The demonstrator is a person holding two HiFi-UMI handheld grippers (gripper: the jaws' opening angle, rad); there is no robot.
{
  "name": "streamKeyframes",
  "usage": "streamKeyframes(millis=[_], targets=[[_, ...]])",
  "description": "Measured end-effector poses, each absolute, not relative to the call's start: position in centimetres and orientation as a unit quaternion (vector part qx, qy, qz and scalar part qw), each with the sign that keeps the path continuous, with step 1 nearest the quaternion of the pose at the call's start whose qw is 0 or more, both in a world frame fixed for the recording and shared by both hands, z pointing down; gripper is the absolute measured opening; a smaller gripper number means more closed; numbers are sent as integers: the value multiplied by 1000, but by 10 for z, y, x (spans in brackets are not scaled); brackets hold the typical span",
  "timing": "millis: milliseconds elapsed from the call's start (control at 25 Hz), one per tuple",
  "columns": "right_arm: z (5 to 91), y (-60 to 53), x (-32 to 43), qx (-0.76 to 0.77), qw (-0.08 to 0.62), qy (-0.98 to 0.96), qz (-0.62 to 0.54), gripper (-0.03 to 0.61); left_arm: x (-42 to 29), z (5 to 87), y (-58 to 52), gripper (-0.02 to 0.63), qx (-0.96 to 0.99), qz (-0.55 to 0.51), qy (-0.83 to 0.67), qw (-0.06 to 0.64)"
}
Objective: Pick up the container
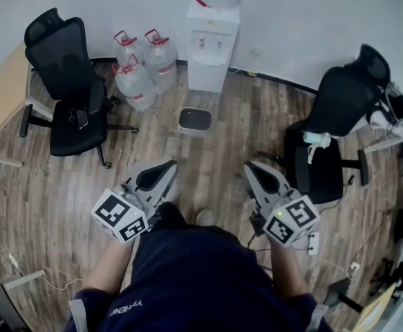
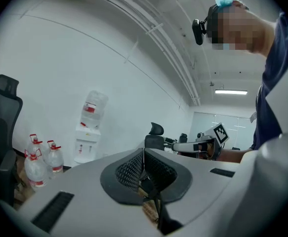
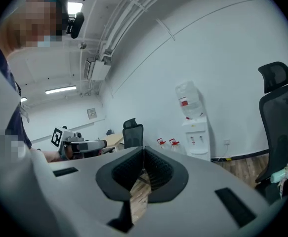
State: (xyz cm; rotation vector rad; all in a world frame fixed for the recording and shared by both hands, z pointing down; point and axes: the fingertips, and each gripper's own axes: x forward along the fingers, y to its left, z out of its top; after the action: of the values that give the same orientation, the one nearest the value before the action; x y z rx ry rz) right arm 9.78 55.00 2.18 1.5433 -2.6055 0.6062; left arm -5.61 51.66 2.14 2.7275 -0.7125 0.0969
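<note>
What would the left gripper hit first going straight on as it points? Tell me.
Nothing near. The left gripper points about level, probably over the container, toward the white wall between the water dispenser and the black chair; depth is unclear.

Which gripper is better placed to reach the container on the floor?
Probably the left gripper: it lies slightly nearer the container than the right gripper. Both are shut, empty, and apart from it.

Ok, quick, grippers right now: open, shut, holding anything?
Left gripper: shut, nothing held.
Right gripper: shut, nothing held.
</note>
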Motion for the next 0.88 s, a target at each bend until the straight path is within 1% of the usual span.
streamKeyframes(millis=[200, 440, 720, 880], targets=[[34, 548, 112, 494, 26, -843, 214, 12, -53, 34, 517, 26, 948, 47, -265, 169], [51, 512, 122, 496, 37, -838, 227, 12, -45, 54, 473, 26, 945, 52, -265, 185], [86, 416, 131, 510, 52, -819, 256, 12, -29, 90, 365, 26, 945, 64, -240, 213], [108, 339, 128, 518, 78, -808, 270, 12, -37, 115, 286, 26, 942, 85, -230, 228]])
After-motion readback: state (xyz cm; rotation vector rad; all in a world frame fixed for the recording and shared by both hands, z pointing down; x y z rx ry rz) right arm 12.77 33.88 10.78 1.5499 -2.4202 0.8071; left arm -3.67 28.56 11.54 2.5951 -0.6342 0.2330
